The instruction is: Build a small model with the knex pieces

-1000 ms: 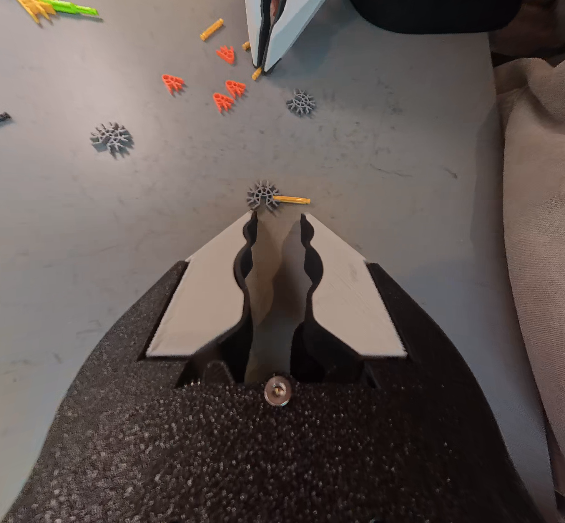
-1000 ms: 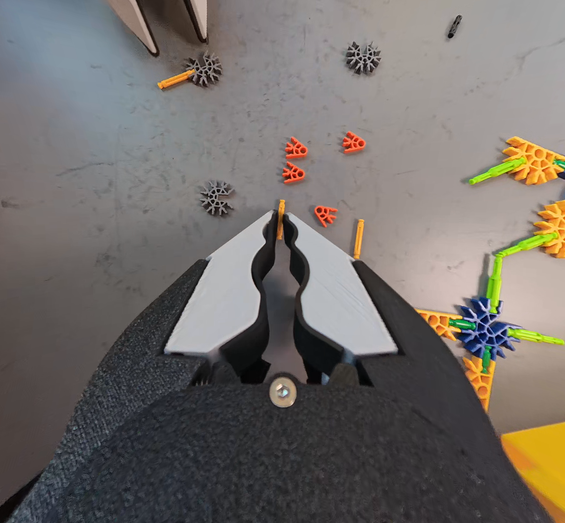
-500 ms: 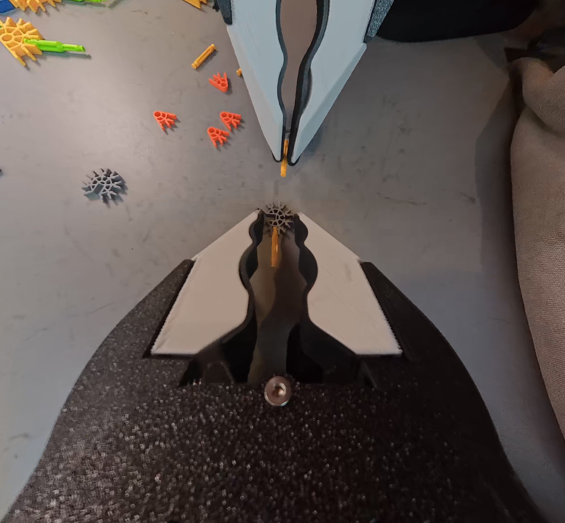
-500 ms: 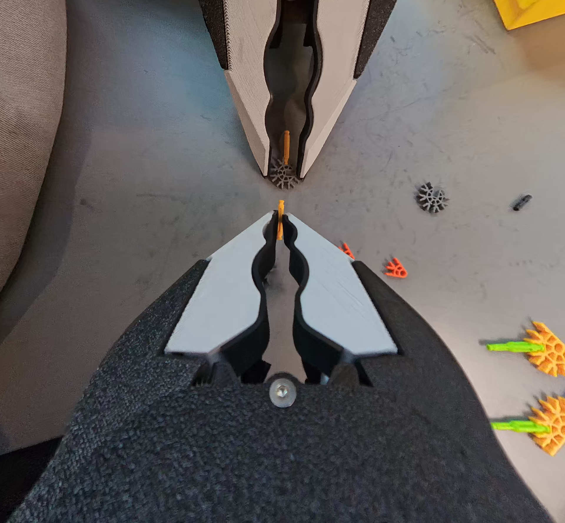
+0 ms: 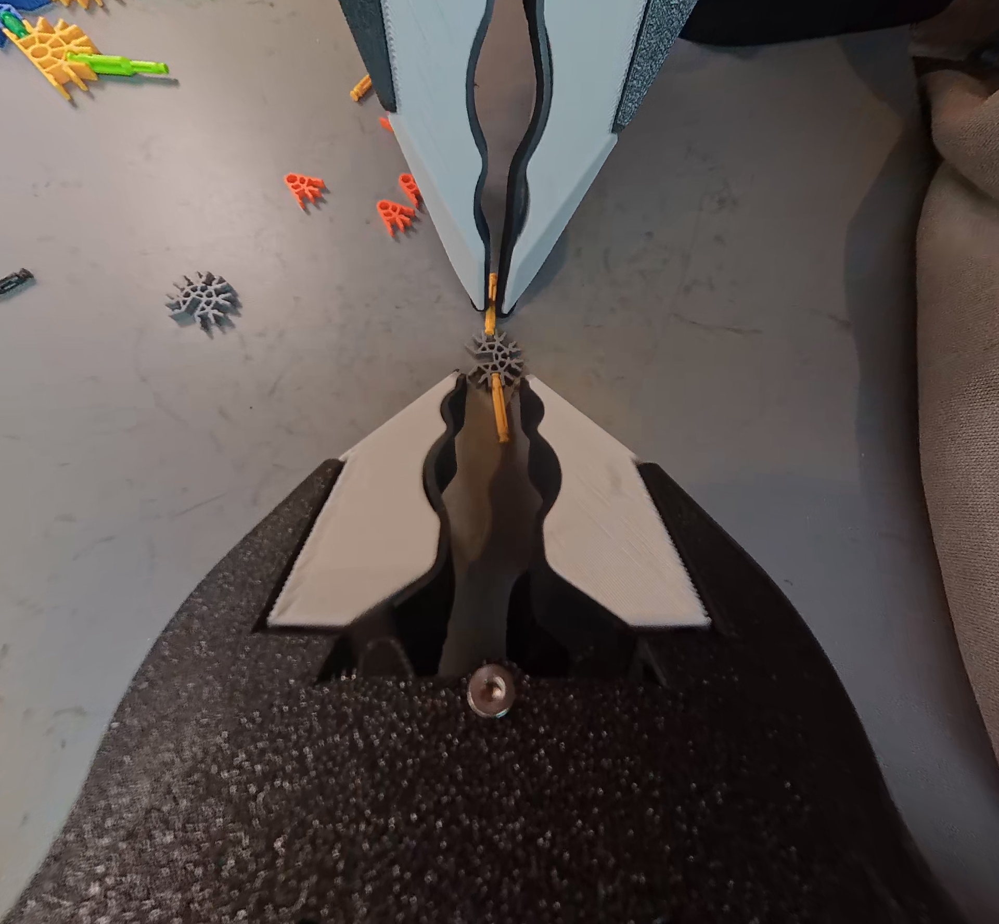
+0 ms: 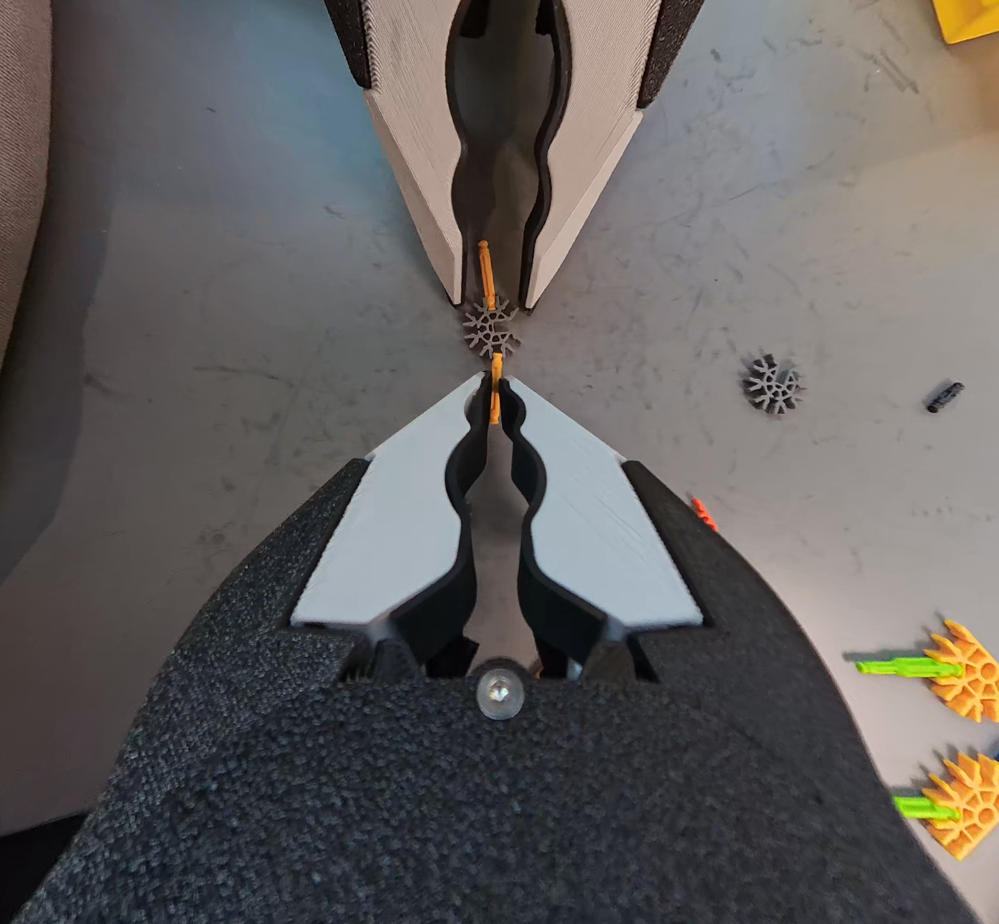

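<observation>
Grey table [image 5: 162, 465], scuffed, w/ loose parts. L gripper [image 5: 491, 376] fingers narrow, pinching grey hub [image 5: 494, 357] at tips; hub's rod [image 5: 500, 414] lies btwn them. R gripper [image 6: 493, 378] fingers nearly closed on 2nd rod [image 6: 495, 390], tip touching hub's far side. Spare hub [image 5: 202, 298], orange bits [image 5: 305, 189] to L.

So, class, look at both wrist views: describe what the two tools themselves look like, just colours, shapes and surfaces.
Both look alike. The left tool has a black, grainy-textured body, a silver screw at its centre, and two pale grey fingers tapering to points, lined with wavy black pads. The right tool matches, though its fingers look slightly bluer grey. No cables, markings or sleeves show.
</observation>
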A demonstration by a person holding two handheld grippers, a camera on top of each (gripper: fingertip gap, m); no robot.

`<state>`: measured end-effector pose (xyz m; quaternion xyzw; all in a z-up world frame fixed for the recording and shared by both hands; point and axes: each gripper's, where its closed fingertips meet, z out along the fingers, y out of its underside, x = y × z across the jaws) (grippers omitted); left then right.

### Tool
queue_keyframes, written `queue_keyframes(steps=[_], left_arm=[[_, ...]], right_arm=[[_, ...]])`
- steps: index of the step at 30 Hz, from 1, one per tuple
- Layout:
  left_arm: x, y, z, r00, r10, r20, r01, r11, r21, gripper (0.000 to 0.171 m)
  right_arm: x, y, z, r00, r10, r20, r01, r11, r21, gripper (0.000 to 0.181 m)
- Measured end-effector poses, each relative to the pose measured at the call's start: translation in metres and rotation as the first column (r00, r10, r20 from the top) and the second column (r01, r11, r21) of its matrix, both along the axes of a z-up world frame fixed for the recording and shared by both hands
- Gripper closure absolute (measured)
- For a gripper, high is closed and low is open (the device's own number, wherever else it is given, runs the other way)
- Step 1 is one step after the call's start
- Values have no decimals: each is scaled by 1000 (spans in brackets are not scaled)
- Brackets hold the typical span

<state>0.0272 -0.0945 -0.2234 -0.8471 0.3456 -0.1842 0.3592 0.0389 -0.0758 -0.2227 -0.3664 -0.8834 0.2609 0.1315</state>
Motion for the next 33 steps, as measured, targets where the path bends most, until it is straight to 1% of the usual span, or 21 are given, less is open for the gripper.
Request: queue_keyframes(steps=[10, 18, 28, 33], left_arm=[[-4, -1, 2, 1000, 19, -1, -19, 1000, 16, 152], [-4, -1, 0, 1000, 18, -6, -18, 1000, 13, 159], [-4, -1, 0, 1000, 20, -7, -19, 1000, 17, 159], [-4, -1, 0, 1000, 20, -11, -20, 1000, 21, 159]], right_arm=[[-2, 1, 5, 1000, 8, -14, -8, 1000, 10, 181], [-3, -2, 1, 999, 38, 5, -39, 999, 24, 181], [-2, -1, -1, 999, 48, 21, -49, 998, 47, 178], [-3, -1, 10, 999, 41, -4, -41, 999, 9, 177]])
